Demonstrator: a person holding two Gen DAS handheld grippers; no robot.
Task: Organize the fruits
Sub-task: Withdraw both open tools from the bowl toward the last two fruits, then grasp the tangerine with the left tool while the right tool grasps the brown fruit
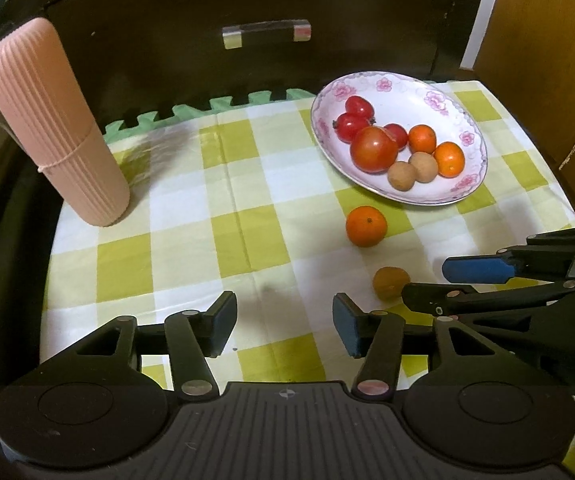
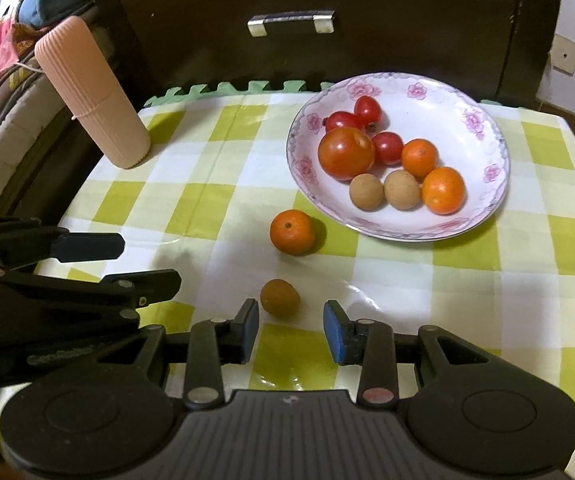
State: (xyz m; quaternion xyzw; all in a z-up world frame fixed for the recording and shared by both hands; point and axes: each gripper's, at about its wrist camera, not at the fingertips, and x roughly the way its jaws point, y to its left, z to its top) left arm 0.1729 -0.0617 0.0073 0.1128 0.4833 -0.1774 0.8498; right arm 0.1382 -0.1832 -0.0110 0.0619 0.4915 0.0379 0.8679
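1. The left gripper (image 1: 284, 324) is held low and level, its jaws spread wide with nothing between them.
2. The right gripper (image 2: 290, 332) sits just beside it on the right, likewise gaping and empty.

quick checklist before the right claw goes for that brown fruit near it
1. Right claw open: ok.
2. Brown fruit lined up between its fingers: not ok, it sits toward the left one.
3. Left claw open, holding nothing: ok.
4. Left claw out of the path: cannot tell, it hangs close beside.
5. Plate has free space: ok.
6. Loose orange apart from the brown fruit: ok.
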